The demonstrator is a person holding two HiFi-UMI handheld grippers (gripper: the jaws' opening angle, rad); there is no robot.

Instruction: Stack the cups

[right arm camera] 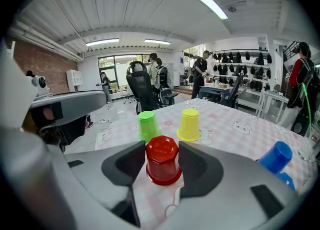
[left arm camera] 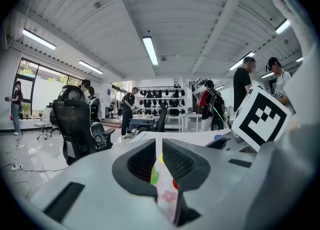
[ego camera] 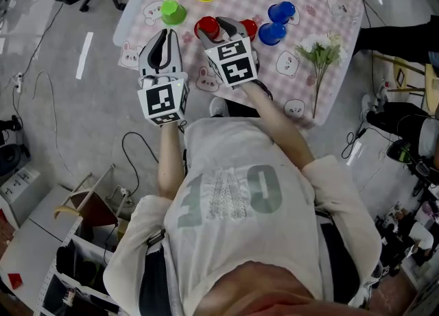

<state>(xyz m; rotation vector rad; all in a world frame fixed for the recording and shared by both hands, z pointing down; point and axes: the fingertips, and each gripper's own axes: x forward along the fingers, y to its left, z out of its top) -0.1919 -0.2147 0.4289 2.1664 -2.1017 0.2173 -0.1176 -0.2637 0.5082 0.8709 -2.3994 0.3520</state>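
I'm at the pick-up step: my right gripper [right arm camera: 161, 148] has its fingers pinching the upturned red cup [right arm camera: 162, 166] by its sides, and the cup stands on the table [ego camera: 302, 6] in front of the green cup [right arm camera: 147, 125] and the yellow cup [right arm camera: 189, 124]. My left gripper [left arm camera: 160, 159] waits with its fingers nearly pressed together, holding nothing. Next I'd judge a straight lift, then a level lowering over another cup, likely the second red cup [ego camera: 250, 29]

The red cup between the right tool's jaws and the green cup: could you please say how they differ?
The red cup is clamped between the right tool's jaws; the green cup stands free. The red cup is nearer the person, the green cup farther off. Both stand upside down.
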